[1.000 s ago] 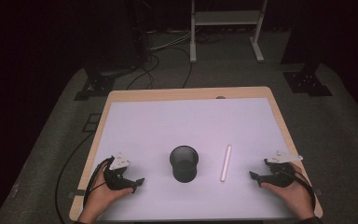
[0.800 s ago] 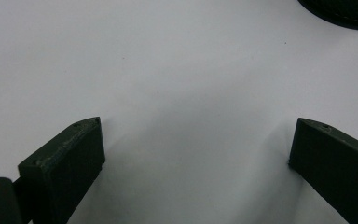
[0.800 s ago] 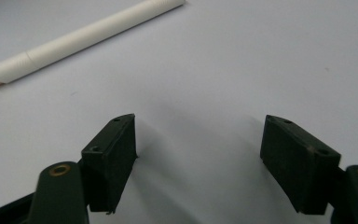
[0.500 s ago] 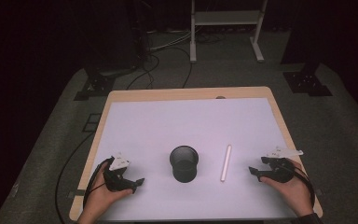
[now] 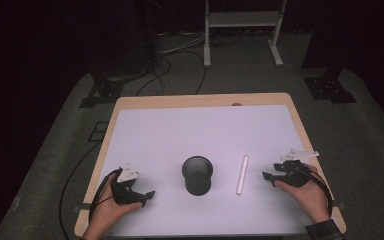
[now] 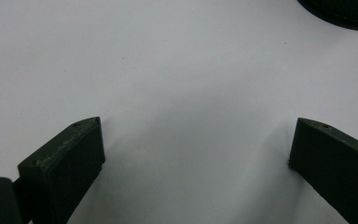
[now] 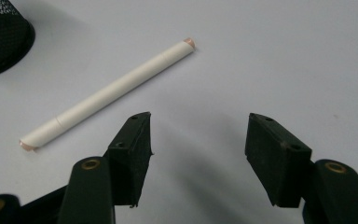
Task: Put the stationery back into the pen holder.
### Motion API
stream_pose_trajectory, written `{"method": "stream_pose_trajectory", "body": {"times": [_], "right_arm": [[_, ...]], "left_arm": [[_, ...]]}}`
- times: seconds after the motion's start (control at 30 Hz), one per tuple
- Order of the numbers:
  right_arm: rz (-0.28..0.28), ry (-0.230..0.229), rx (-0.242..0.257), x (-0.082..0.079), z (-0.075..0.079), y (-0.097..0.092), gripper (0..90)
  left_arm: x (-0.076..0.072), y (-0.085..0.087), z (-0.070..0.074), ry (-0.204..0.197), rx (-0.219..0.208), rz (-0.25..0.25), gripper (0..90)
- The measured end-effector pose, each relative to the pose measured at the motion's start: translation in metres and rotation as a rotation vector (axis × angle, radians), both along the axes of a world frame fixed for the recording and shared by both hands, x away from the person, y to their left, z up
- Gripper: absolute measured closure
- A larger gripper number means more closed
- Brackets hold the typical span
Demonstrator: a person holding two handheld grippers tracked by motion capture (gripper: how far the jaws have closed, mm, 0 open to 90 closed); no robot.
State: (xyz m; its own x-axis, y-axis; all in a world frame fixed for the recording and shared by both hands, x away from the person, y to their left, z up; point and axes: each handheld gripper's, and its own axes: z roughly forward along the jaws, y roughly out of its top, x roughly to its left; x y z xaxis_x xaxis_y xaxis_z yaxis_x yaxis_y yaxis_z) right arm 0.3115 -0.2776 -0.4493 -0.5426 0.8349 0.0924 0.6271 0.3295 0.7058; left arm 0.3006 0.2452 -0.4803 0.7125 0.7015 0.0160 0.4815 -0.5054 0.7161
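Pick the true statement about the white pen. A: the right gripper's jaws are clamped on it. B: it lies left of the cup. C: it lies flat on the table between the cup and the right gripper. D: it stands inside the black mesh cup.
C: the white pen lies flat on the table, right of the black mesh cup and apart from the open right gripper.
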Motion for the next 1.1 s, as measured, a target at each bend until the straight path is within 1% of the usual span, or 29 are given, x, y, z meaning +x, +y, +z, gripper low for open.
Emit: {"method": "stream_pose_trajectory", "body": {"times": [0.03,0.07,0.2,0.3,0.37,0.53,0.67,0.83,0.97,1.1], "right_arm": [[0.003,-0.001,-0.002,0.001,0.000,0.000,40.6],[0.004,0.017,-0.001,0.003,0.001,0.003,41.4],[0.008,0.026,0.006,0.006,0.003,0.005,42.5],[0.015,0.030,0.008,0.010,0.007,0.011,43.5],[0.018,0.040,0.003,0.012,0.007,0.014,43.7],[0.026,0.037,-0.006,0.017,0.011,0.021,43.9],[0.032,0.031,-0.001,0.021,0.014,0.026,44.1],[0.045,0.035,-0.007,0.029,0.016,0.038,44.7],[0.049,0.033,-0.009,0.034,0.017,0.045,44.8],[0.055,0.043,-0.016,0.041,0.016,0.053,46.1]], "left_arm": [[0.000,0.000,0.000,0.000,0.000,0.000,2.2],[0.000,0.000,0.000,0.000,-0.001,0.000,2.2],[0.000,0.000,0.000,0.001,-0.001,0.000,2.2],[0.000,0.000,0.000,0.001,-0.001,0.000,2.2],[0.000,0.000,0.000,0.001,-0.002,0.000,2.2],[0.000,0.000,0.000,0.002,-0.001,0.000,2.2],[0.000,0.000,0.000,0.002,-0.002,0.000,2.2],[0.000,0.000,0.000,0.002,-0.002,0.000,2.2],[0.000,0.000,0.000,0.002,-0.002,0.000,2.2],[0.000,0.000,0.000,0.002,-0.002,0.000,2.2]]}}
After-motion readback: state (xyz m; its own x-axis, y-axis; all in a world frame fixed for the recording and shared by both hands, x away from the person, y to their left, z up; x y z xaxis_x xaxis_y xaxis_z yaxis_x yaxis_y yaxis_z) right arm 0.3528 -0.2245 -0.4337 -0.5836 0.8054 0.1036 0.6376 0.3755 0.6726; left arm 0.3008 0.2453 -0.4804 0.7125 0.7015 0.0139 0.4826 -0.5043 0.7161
